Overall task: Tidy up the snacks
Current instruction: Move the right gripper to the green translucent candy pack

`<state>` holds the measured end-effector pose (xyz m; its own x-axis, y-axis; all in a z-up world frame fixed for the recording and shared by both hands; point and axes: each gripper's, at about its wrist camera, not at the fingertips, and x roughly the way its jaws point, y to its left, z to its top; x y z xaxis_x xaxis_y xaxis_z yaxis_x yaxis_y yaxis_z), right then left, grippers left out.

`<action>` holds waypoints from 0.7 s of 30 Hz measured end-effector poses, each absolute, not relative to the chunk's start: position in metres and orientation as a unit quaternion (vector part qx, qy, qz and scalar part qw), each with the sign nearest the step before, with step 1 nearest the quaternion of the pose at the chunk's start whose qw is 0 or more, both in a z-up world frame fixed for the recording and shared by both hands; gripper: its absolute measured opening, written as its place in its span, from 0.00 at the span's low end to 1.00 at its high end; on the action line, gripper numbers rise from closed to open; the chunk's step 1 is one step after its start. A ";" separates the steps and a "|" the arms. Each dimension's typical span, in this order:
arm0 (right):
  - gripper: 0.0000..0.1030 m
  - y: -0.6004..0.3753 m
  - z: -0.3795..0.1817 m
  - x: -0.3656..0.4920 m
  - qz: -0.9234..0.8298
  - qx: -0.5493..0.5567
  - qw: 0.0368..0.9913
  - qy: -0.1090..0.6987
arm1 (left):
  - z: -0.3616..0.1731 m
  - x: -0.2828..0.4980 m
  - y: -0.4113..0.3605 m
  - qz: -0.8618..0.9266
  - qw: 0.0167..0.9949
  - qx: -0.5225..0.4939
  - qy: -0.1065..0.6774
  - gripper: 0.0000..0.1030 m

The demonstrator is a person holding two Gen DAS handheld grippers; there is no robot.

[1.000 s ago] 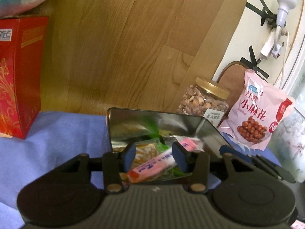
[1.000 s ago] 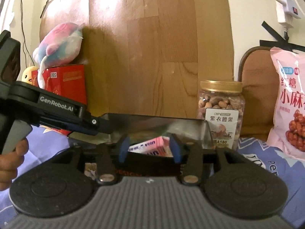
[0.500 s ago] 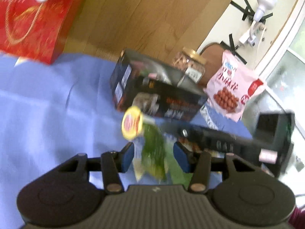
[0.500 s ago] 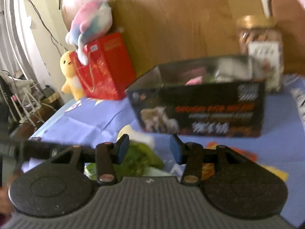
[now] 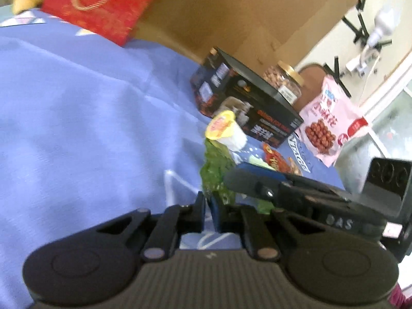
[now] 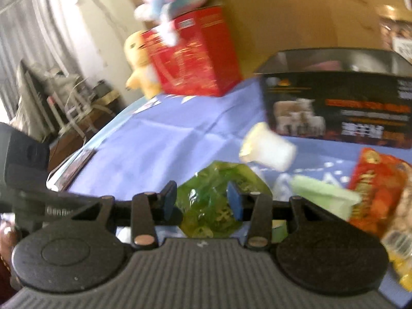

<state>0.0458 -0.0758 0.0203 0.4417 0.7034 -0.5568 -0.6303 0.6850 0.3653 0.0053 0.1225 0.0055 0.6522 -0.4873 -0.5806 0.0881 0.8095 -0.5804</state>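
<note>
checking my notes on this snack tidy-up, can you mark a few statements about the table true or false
1. The left gripper is shut. True; its jaws pinch the edge of the green packet.
2. The yellow-lidded cup stands upright. False; it lies on its side.
3. The black box is closed. False; its top is open.
4. The right gripper has its fingers apart. True; they are closing, with the green packet lying in the gap.
5. The tablecloth is green. False; it is blue.
</note>
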 end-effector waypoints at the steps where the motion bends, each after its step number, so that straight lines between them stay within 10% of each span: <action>1: 0.45 -0.072 0.022 0.038 0.395 0.048 0.851 0.343 | 0.006 0.001 0.129 -0.158 0.872 -0.264 0.381 0.06; 9: 0.46 -0.062 0.016 -0.002 0.398 0.018 0.856 0.328 | -0.006 -0.039 0.182 -0.110 0.869 -0.305 0.375 0.09; 21: 0.53 -0.071 0.003 -0.022 0.360 0.047 0.861 0.358 | 0.009 -0.041 0.194 -0.150 0.876 -0.307 0.340 0.38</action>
